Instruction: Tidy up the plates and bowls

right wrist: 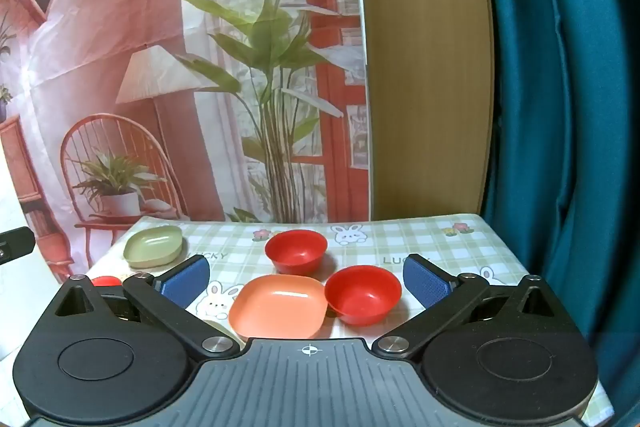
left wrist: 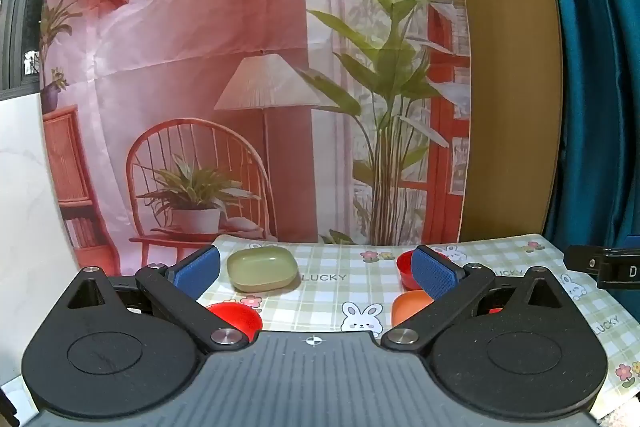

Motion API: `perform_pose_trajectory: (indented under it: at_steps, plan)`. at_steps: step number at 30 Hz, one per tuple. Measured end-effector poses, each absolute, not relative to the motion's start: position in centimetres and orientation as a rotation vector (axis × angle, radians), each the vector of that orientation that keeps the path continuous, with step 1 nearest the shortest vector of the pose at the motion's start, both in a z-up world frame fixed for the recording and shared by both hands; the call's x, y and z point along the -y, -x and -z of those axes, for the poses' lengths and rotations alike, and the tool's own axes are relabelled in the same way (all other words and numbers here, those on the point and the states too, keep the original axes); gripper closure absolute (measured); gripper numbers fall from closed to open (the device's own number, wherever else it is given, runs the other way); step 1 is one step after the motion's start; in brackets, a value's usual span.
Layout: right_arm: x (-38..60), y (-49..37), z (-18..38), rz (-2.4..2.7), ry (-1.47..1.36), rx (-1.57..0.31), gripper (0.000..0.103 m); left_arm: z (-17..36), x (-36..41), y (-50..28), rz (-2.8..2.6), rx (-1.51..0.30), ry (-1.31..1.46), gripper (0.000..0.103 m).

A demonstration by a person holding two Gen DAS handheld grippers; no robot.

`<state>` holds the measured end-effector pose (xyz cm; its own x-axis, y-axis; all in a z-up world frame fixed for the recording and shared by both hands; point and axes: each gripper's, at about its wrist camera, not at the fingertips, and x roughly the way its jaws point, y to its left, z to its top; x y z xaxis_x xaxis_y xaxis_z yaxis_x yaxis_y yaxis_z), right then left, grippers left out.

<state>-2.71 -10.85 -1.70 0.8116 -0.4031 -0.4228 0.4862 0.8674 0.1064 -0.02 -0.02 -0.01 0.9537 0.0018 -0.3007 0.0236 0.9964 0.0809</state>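
Observation:
On the checked tablecloth lie a green square plate at the far left, an orange square plate near the front, and two red bowls beside it. A third red bowl sits near the left edge, half hidden by my left gripper's arm. My left gripper is open above the cloth, with the green plate just right of its left pad. My right gripper is open, hovering over the orange plate and the nearer red bowl. Neither holds anything.
A printed fabric backdrop hangs right behind the table's far edge. A wooden panel and a teal curtain stand at the back right. The table ends close on the right side. The other gripper's black body shows at the right edge.

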Motion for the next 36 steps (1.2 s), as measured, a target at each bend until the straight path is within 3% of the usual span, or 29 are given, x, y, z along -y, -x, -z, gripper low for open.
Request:
perform_pose_trajectory:
  at_steps: [36]
  plan:
    - [10.9,2.8,1.9,0.477,-0.217,-0.401,0.0,0.2,-0.1,0.1,0.012,-0.308,-0.061,0.0]
